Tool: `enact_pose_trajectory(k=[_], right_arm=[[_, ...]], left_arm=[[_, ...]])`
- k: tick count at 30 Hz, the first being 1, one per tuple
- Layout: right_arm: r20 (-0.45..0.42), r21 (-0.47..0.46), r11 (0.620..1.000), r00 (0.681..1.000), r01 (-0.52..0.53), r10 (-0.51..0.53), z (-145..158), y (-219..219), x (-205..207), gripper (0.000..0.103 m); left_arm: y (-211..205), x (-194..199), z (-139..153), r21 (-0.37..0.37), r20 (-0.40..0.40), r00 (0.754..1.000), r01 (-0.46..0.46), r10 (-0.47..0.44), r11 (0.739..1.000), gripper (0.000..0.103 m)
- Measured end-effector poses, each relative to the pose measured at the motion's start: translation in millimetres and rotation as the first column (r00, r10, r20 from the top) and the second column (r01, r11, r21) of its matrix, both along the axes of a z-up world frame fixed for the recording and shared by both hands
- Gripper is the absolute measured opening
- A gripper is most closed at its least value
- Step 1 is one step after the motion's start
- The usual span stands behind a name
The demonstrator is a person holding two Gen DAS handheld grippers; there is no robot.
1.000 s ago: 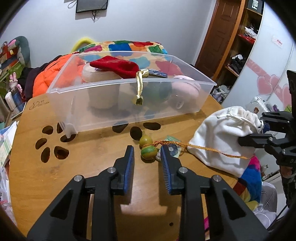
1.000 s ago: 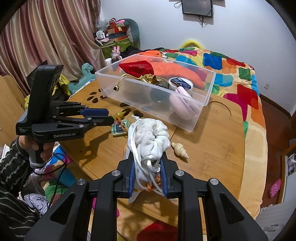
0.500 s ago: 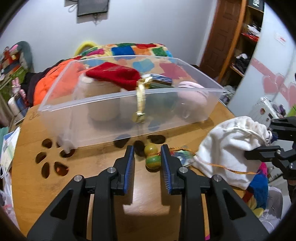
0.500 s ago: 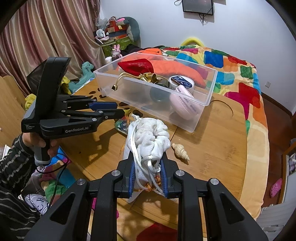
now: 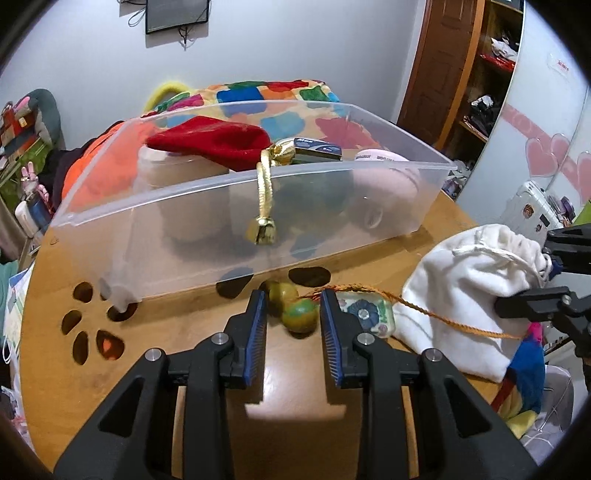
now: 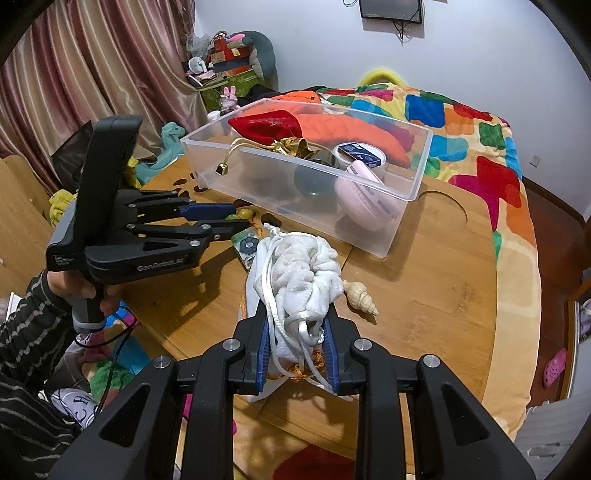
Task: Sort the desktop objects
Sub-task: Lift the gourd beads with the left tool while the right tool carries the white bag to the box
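- On the round wooden table (image 5: pixel 303 417), the left gripper (image 5: pixel 291 314) gapes around two glossy green beads (image 5: pixel 300 319).
- Right gripper (image 6: pixel 297 341) pinches the fuzzy white drawstring pouch (image 6: pixel 295 273).

Bedroom clutter beyond the desk

A patchwork multicoloured quilt (image 6: pixel 461 122) lies far right; pinkish pleated curtains (image 6: pixel 66 74) hang far left; a dark wall screen (image 5: pixel 177 14) hangs high.

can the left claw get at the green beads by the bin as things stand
Probably yes. The left claw is open with the green beads already between its fingers, nothing lying across them. The clear bin sits just behind, leaving little room further forward.
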State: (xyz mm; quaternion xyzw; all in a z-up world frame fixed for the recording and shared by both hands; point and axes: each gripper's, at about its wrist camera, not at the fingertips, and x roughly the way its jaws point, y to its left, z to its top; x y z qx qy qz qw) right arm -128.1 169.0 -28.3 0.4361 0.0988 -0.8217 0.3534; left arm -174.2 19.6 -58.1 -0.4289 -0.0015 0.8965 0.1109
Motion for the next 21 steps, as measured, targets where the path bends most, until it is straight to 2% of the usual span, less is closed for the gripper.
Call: enact_pose_trajectory(k=[11, 18, 21], right_arm=[[-0.046, -0.036, 0.999, 0.999, -0.003, 0.001, 17, -4, 2, 0.020], [-0.094, -0.028, 1.000, 0.995, 0.012, -0.015, 35, -6, 6, 0.020], [-0.125, -0.019, 1.000, 0.992, 0.012, -0.014, 44, -8, 7, 0.020]], left_arm=[[-10, 12, 3, 0.040, -0.024, 1.000, -0.017, 0.018, 0.999, 0.028], [-15, 23, 28, 0.076, -0.079, 0.997, -0.008, 0.014, 0.997, 0.028], [-14, 26, 40, 0.064, -0.110, 0.994, 0.000, 0.007, 0.998, 0.028]])
